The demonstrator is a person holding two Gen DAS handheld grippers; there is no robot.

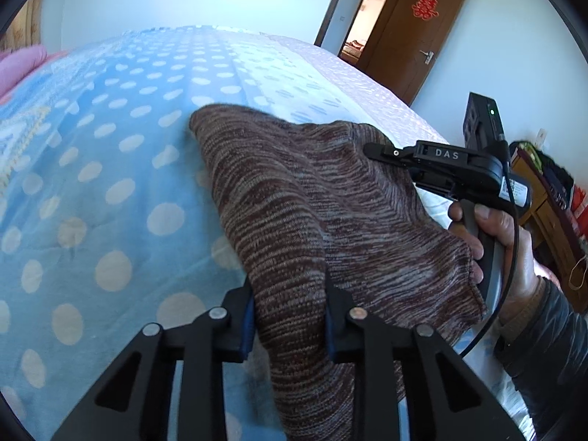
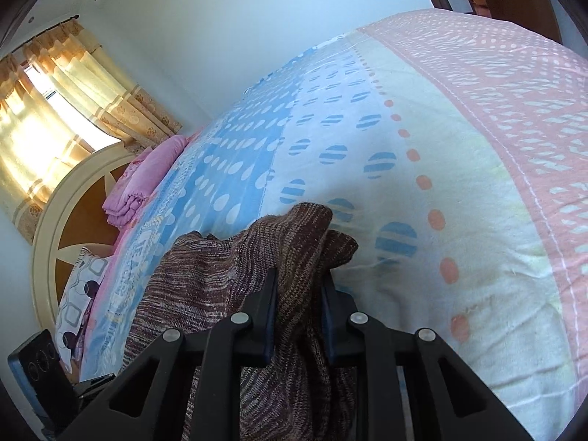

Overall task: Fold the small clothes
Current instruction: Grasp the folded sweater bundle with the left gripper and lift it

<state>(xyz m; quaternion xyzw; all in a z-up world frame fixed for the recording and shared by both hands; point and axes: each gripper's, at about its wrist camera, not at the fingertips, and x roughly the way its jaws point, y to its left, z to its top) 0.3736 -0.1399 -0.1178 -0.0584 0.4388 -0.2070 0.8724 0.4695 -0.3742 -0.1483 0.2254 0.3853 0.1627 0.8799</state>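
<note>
Clamping the brown knit garment [image 1: 294,198] over the dotted bedspread [image 1: 110,147], the left gripper [image 1: 290,316] grips its near fold; the right gripper [image 2: 299,294] pinches another bunched edge.

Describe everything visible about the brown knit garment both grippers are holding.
The brown knit garment is a soft, ribbed, marled knit of brown, maroon and grey-white threads. It is bunched and draped rather than flat, hanging in folds above the polka-dot bedspread. The left gripper is shut on one bunched section, the right gripper on another. A rounded hem edge hangs near the person's right hand. What kind of garment it is cannot be told.
</note>
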